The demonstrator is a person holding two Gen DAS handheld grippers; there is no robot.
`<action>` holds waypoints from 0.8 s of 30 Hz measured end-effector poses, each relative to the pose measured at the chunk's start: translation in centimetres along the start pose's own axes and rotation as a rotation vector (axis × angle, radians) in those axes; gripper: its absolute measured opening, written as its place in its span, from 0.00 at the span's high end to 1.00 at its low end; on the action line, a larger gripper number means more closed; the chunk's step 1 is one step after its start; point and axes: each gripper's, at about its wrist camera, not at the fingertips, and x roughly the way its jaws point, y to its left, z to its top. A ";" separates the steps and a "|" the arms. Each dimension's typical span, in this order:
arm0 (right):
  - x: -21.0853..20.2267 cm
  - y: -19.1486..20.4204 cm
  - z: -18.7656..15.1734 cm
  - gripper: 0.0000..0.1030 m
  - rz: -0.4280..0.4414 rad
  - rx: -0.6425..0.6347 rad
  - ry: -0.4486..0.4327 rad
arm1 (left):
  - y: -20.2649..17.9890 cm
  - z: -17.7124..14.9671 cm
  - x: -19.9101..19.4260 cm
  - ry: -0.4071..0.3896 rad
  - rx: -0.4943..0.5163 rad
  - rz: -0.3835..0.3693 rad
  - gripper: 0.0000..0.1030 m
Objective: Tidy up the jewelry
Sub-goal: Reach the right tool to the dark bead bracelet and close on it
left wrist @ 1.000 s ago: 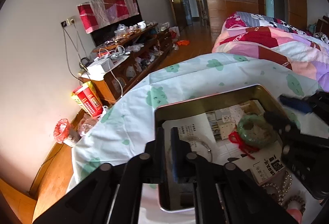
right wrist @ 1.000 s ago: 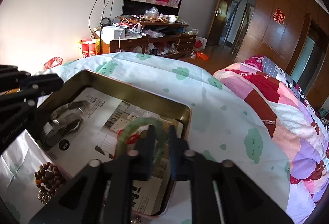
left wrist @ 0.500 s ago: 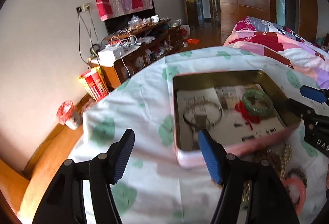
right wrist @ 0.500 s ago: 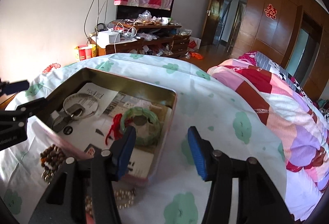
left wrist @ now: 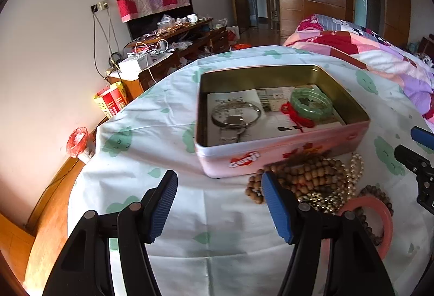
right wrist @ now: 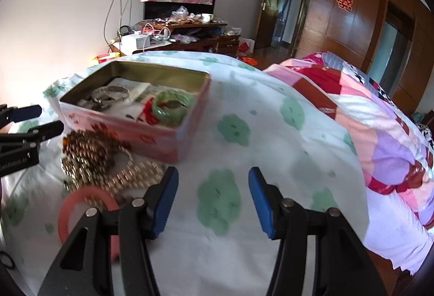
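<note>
while empty, both grippers (left wrist: 218, 184) (right wrist: 213, 182) seemingly hover spread near the tin (left wrist: 274, 157).

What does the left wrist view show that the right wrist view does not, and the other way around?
Only the left wrist view shows the red bag on the floor and the watch strap clearly. Only the right wrist view shows the bedspread to the right of the tin. Both show the pink tin, the green bangle, the wooden beads, the pink ring and both open grippers.
</note>
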 end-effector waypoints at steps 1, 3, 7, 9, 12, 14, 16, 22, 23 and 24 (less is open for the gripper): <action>-0.1 -0.2 -0.2 0.46 -0.004 0.005 0.001 | -0.2 0.0 0.0 0.001 0.003 -0.002 0.37; -0.3 -0.8 -0.6 0.45 -0.008 0.024 0.005 | -0.5 0.1 0.2 0.002 0.011 -0.003 0.37; -0.3 -0.7 -1.4 0.45 0.015 0.039 0.015 | -0.9 -0.1 1.0 0.019 0.020 -0.004 0.37; -0.2 -0.1 -1.7 0.45 0.025 0.021 0.022 | -0.8 -0.1 1.2 0.020 0.017 -0.008 0.37; -0.2 0.6 -2.1 0.45 0.063 0.013 0.030 | -0.9 -0.2 1.3 0.021 0.023 -0.027 0.49; -0.3 0.9 -2.3 0.45 0.091 0.009 0.033 | -1.1 -0.3 1.4 0.027 0.025 -0.047 0.53; -0.3 1.2 -2.4 0.45 0.105 -0.001 0.038 | -1.0 -0.4 1.3 0.028 0.023 -0.050 0.53; -0.5 2.2 -2.9 0.46 0.142 -0.026 0.050 | 0.1 -0.9 0.9 0.038 -0.028 -0.078 0.53; -0.5 2.3 -3.0 0.47 0.146 -0.033 0.053 | 0.3 -1.0 0.7 0.039 -0.036 -0.079 0.53; -0.4 2.6 -3.0 0.49 0.153 -0.041 0.060 | 0.4 -1.1 0.6 0.039 -0.041 -0.083 0.53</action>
